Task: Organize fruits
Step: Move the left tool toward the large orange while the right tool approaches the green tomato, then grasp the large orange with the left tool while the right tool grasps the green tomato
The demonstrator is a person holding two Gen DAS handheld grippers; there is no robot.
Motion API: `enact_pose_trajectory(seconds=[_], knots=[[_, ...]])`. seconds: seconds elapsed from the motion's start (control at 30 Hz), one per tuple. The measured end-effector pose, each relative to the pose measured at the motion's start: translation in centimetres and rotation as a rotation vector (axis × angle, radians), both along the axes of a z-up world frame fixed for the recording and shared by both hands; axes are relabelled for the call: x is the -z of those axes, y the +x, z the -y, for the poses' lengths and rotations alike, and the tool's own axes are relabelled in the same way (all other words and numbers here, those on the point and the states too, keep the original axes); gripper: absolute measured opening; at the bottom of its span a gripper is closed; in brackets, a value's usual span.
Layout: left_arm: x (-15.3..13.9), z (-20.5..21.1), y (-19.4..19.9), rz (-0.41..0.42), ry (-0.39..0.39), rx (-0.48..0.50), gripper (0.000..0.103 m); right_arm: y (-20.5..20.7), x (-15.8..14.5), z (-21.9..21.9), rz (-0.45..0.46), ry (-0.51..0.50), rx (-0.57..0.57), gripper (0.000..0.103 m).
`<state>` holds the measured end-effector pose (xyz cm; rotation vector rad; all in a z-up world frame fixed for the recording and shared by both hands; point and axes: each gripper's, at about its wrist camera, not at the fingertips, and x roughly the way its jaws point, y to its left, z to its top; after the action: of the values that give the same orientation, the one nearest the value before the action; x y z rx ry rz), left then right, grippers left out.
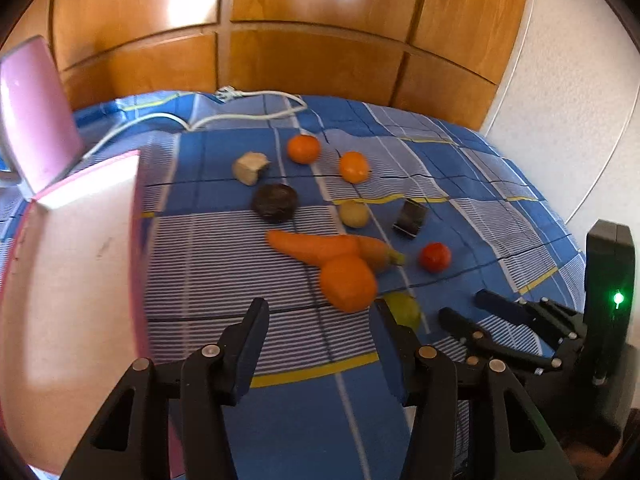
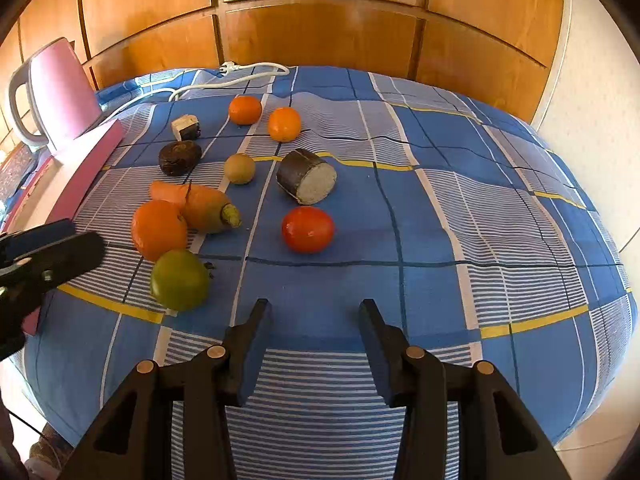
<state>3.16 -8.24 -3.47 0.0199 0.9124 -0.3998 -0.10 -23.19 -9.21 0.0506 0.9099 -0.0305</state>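
Note:
Produce lies scattered on a blue checked cloth. Near me are a large orange, a green apple, a carrot and a red tomato. Farther back lie a kiwi, a dark avocado-like fruit and two small oranges. My left gripper is open and empty, just short of the large orange. My right gripper is open and empty, below the tomato. The left gripper's fingers show at the right wrist view's left edge.
A pink tray or box lies at the left with a pink kettle behind it. A white cable runs along the back. Two dark-rinded cut pieces lie among the fruit. Wooden cabinets stand behind.

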Motion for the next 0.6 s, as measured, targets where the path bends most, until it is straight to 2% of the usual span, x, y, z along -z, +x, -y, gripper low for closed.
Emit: enact_pose_trajectory(seconds=[0.17,0.4,0.47,0.6], knots=[[0.5,1.5,1.2,-0.007,0.006,0.006,0.053,0.2,0.1,0.5,-0.003,0.037,-0.013,0.054],[2.4,2.1,3.2,-0.069,-0.013,-0.025,0.053,-0.3,0.0,0.3,0.021,0.02,-0.017,0.053],[2.9,1.7,3.6,-0.096,-0.063,-0.026,0.037,-0.4,-0.1,0.1,0.026,0.018,-0.026,0.048],[2.9,0.9,3.6,-0.091,-0.093,-0.045,0.036,-0.4,-0.2,-0.5,0.035,0.024,-0.062,0.043]])
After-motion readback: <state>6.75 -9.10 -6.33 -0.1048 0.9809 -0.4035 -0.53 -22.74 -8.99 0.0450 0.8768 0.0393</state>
